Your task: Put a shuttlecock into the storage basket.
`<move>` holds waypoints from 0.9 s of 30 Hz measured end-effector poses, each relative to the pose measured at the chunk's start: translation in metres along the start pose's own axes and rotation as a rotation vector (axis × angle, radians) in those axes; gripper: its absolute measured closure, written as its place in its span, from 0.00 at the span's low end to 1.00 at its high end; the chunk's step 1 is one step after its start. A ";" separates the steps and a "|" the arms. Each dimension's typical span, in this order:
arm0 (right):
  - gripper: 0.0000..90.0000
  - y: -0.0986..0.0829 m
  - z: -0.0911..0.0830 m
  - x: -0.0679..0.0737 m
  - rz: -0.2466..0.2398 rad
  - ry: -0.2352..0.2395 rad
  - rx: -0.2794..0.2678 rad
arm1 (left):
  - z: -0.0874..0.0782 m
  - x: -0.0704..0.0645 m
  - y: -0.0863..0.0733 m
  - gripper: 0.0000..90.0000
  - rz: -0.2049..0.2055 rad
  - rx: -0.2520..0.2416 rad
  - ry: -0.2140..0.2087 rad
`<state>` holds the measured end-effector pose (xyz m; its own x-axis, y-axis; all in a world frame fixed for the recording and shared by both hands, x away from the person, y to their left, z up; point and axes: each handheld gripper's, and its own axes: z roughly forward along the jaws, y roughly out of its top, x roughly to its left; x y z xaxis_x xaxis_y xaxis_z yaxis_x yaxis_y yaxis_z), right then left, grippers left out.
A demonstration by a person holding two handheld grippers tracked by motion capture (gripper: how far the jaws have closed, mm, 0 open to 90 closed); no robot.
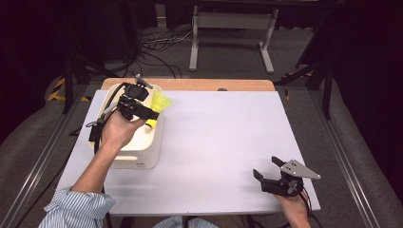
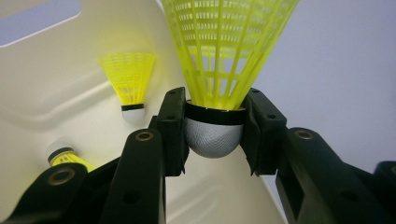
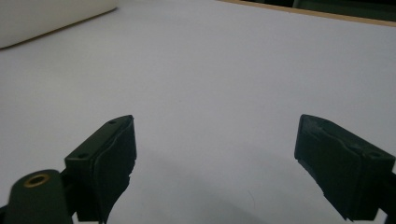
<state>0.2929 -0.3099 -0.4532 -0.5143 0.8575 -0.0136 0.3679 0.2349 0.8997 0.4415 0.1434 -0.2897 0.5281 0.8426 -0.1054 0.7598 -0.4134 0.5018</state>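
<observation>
A yellow shuttlecock point(image 2: 219, 70) sits centre frame in the left gripper view, its white rounded cork tip and black band pinched between the two black jaws of the left gripper point(image 2: 215, 135). The mesh skirt fans upward to the top edge. In the high view the same shuttlecock point(image 1: 160, 102) shows upper left of centre, skirt poking out to the right over the rim of a cream bin point(image 1: 142, 159), w/ the left gripper point(image 1: 145, 113) closed on it and the left hand point(image 1: 119, 130) wrapped around the gripper body above the bin.

Inside the bin, per the left gripper view, two more lie on the pale floor: a second shuttlecock point(image 2: 128, 84) upper left of the jaws, skirt up, and a third shuttlecock point(image 2: 67, 158) at lower left, partly cut off by the jaw. Both sit apart from the held one.

The bin stands on the left part of a white table point(image 1: 218, 142); a strip of wood edge runs along the table's far side, top centre of the high view.

Lower right of the high view: the right gripper point(image 1: 268, 170), held by the right hand point(image 1: 294, 209), rests low over the table, well apart from the bin. Its jaws stand wide apart, nothing between them. In the right gripper view the right gripper point(image 3: 215, 163) shows the two jaws at bottom left and bottom right, bare white table between, and a corner of the bin at upper left.

A striped sleeve point(image 1: 76, 209) covers the left arm at bottom left.
</observation>
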 end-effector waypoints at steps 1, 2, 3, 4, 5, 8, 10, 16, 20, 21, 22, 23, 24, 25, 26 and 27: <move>0.15 0.000 0.000 0.000 0.001 0.000 0.000 | 0.000 0.001 -0.001 0.71 -0.008 0.001 -0.001; 0.15 0.000 0.000 0.000 0.002 -0.001 -0.001 | 0.000 0.002 -0.001 0.71 -0.009 0.000 0.001; 0.15 0.000 0.000 0.000 0.002 -0.001 -0.001 | 0.000 0.003 -0.001 0.71 -0.013 0.000 0.002; 0.15 0.000 0.000 0.000 0.000 0.000 -0.001 | 0.000 0.005 -0.002 0.71 -0.014 -0.001 0.005; 0.15 0.000 0.000 0.000 -0.001 -0.001 -0.001 | -0.001 0.005 -0.002 0.71 -0.019 0.001 0.004; 0.15 0.000 0.000 -0.001 0.000 0.000 -0.003 | -0.001 0.010 -0.004 0.71 -0.034 -0.001 0.008; 0.15 0.000 -0.001 -0.001 0.003 0.000 -0.003 | 0.000 0.011 -0.005 0.71 -0.043 -0.004 0.012; 0.15 0.000 -0.001 -0.001 0.007 -0.003 -0.004 | 0.003 0.019 -0.009 0.71 -0.058 0.007 0.023; 0.15 0.000 -0.001 -0.002 0.007 -0.002 -0.004 | 0.005 0.025 -0.011 0.71 -0.086 0.011 0.028; 0.15 0.000 -0.001 -0.002 0.006 -0.002 -0.004 | 0.005 0.027 -0.012 0.71 -0.091 0.011 0.030; 0.15 0.000 -0.001 -0.002 0.006 -0.001 -0.004 | 0.006 0.029 -0.013 0.71 -0.091 0.014 0.031; 0.15 0.000 -0.001 -0.002 0.006 -0.001 -0.004 | 0.007 0.030 -0.013 0.71 -0.092 0.016 0.033; 0.15 0.000 -0.001 -0.002 0.006 -0.001 -0.004 | 0.008 0.031 -0.014 0.71 -0.100 0.021 0.034; 0.15 -0.001 -0.001 -0.002 0.005 -0.001 -0.002 | 0.009 0.032 -0.014 0.71 -0.099 0.026 0.039; 0.15 -0.001 -0.001 -0.002 0.005 0.000 -0.001 | 0.010 0.033 -0.014 0.71 -0.102 0.031 0.046; 0.15 -0.001 -0.001 -0.002 0.004 0.001 -0.001 | 0.011 0.034 -0.014 0.71 -0.101 0.033 0.049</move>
<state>0.2932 -0.3118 -0.4534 -0.5134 0.8581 -0.0097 0.3693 0.2311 0.9001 0.4528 0.1744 -0.3095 0.4298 0.8961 -0.1110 0.8207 -0.3364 0.4619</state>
